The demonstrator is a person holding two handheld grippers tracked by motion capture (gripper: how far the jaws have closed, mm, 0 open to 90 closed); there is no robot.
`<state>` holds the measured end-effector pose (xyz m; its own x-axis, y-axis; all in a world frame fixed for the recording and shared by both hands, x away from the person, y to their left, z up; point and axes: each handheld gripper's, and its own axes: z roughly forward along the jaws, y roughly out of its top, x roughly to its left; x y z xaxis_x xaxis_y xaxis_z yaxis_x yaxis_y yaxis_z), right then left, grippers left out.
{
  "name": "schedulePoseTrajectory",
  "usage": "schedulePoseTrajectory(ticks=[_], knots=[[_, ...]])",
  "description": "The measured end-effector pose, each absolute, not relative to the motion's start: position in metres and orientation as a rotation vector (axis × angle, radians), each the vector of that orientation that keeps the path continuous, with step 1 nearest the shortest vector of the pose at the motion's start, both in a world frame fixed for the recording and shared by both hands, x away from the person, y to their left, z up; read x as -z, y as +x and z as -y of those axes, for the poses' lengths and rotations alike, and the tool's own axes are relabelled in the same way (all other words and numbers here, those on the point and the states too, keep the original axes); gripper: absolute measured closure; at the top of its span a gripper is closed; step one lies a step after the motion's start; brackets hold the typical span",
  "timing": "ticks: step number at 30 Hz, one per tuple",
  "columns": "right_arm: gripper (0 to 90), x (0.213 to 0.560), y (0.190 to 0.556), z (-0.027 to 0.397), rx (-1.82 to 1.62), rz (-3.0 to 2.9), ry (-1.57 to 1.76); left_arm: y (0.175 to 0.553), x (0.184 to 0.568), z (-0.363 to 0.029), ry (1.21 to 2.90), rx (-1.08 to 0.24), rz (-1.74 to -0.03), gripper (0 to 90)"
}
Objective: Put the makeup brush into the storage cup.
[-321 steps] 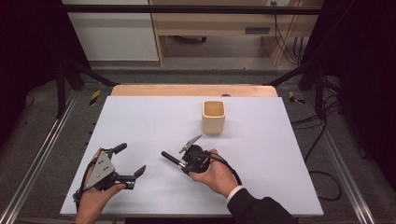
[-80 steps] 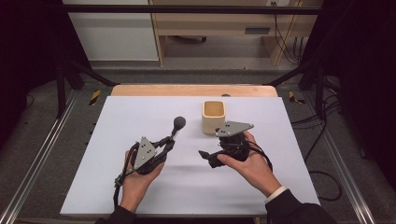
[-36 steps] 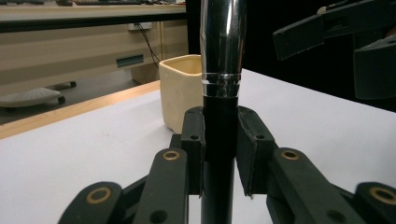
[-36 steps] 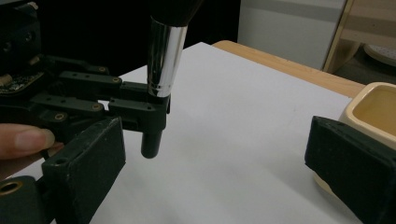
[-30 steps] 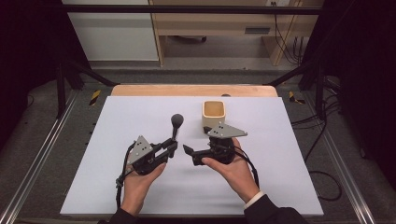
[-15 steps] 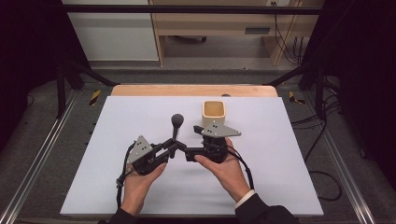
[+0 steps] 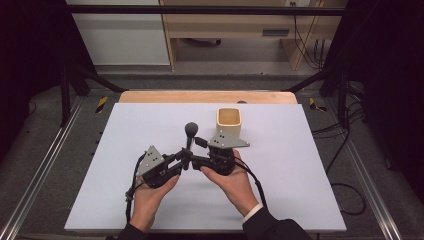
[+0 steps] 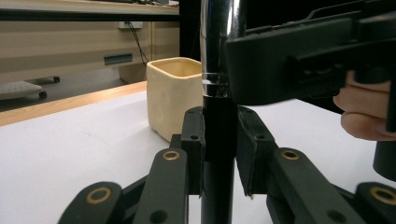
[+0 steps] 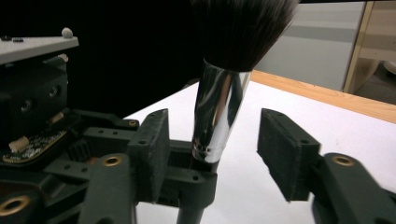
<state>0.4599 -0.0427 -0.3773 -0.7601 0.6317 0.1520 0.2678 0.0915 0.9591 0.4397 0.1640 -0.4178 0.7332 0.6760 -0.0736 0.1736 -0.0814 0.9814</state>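
Two grippers meet at one makeup brush (image 7: 189,141), and I hold both of them. My left gripper (image 8: 219,144) is pressed together on the black handle of the brush, low on its length, and it keeps the brush upright above the white table (image 7: 310,170), bristles on top. In the right gripper view the silver ferrule (image 9: 217,116) stands between the two pads of my right gripper (image 9: 212,144). These jaws have just been closing, but they are not on the brush yet: the left pad (image 9: 152,149) is almost beside the ferrule, while the right pad (image 9: 287,156) is clearly apart from it.

What matters for the next move, I think, is the long axis of the brush. It goes nearly vertical, with a small tilt, and my right gripper comes to it from the side, above the place where the left gripper pinches. So the ferrule lies closer to one pad than to the other, and I should probably shift a little to centre it before closing fully. The cream cup (image 7: 229,121) stands just behind the right gripper, near enough for placing the brush there.
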Motion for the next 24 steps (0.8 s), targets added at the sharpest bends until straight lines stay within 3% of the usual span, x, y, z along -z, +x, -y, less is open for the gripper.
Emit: schedulePoseTrajectory(ticks=[14, 22, 24], knots=[[68.9, 0.3805, 0.4645, 0.0413, -1.75, -2.082, 0.894, 0.4388, 0.4182, -0.161, 1.639, -0.473, -0.679, 74.3], [70.2, 0.3796, 0.465, 0.0434, -1.765, -2.102, 0.894, 0.4388, 0.4182, -0.1606, 1.637, -0.475, -0.67, 73.8], [70.3, 0.3789, 0.4653, 0.0446, -1.764, -2.106, 0.888, 0.4395, 0.4187, -0.1607, 1.631, -0.462, -0.669, 68.6]])
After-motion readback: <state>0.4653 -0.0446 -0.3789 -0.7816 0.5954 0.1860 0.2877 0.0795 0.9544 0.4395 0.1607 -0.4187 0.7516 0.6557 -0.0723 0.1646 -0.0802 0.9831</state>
